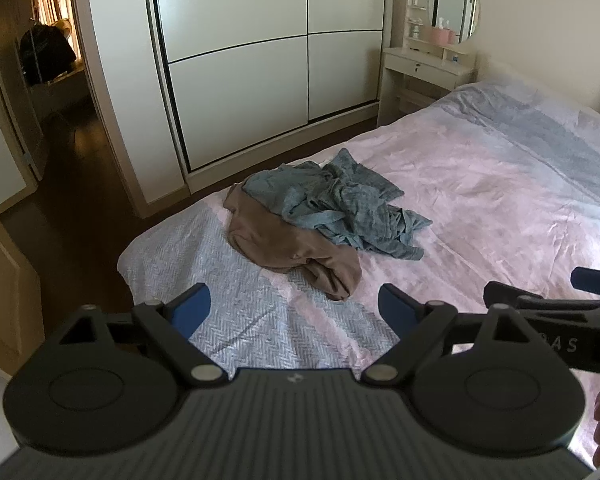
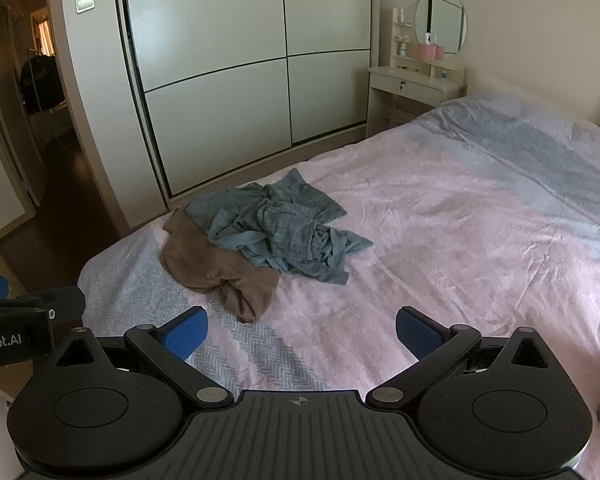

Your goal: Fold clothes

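Observation:
A crumpled blue-grey garment (image 1: 340,204) (image 2: 284,228) lies heaped on the bed, partly over a brown garment (image 1: 284,248) (image 2: 216,264) that sits at its near left. My left gripper (image 1: 294,308) hovers open above the bed's near end, short of the brown garment, with nothing between its blue pads (image 1: 192,308). My right gripper (image 2: 302,330) is open too, empty, just short of the pile. In the left wrist view the right gripper's body shows at the right edge. The left gripper's side shows at the left edge of the right wrist view.
The bed (image 1: 480,200) (image 2: 460,220) has a pink and grey cover. A white sliding wardrobe (image 1: 260,60) (image 2: 240,60) stands beyond it. A dressing table (image 1: 424,68) (image 2: 412,84) with a round mirror is at the back right. A dark-floored doorway (image 1: 52,100) opens left.

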{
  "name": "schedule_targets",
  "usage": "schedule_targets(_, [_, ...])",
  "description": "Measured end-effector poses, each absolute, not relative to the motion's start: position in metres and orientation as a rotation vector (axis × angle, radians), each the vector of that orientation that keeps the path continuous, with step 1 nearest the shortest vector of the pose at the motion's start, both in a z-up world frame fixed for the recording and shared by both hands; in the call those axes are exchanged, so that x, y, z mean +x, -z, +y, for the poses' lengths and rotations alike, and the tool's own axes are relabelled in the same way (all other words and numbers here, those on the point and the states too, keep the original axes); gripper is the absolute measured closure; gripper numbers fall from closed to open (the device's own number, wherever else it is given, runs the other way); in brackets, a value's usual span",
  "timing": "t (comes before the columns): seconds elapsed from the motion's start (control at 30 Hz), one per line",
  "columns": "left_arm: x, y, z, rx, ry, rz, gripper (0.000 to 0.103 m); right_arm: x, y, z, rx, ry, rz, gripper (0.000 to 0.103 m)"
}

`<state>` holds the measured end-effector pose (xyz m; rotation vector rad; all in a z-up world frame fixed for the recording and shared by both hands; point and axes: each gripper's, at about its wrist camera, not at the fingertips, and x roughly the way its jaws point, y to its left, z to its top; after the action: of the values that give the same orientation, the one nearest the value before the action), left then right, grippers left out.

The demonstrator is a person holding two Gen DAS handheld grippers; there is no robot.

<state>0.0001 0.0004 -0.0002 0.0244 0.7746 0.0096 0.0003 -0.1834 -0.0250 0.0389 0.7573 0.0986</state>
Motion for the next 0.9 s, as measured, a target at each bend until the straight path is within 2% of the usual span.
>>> schedule_targets(0.3, [0.0,0.014,-0.008,0.039,-0.032,0.786,0.014,0.002,0.028,-0.189,0.04,-0.105,0.756,0.001])
schedule_targets(0.9, [-0.001,0.007,-0.017,0.025,-0.047,0.781,0.014,0.007,0.029,-0.194,0.047,-0.125,0.753,0.001])
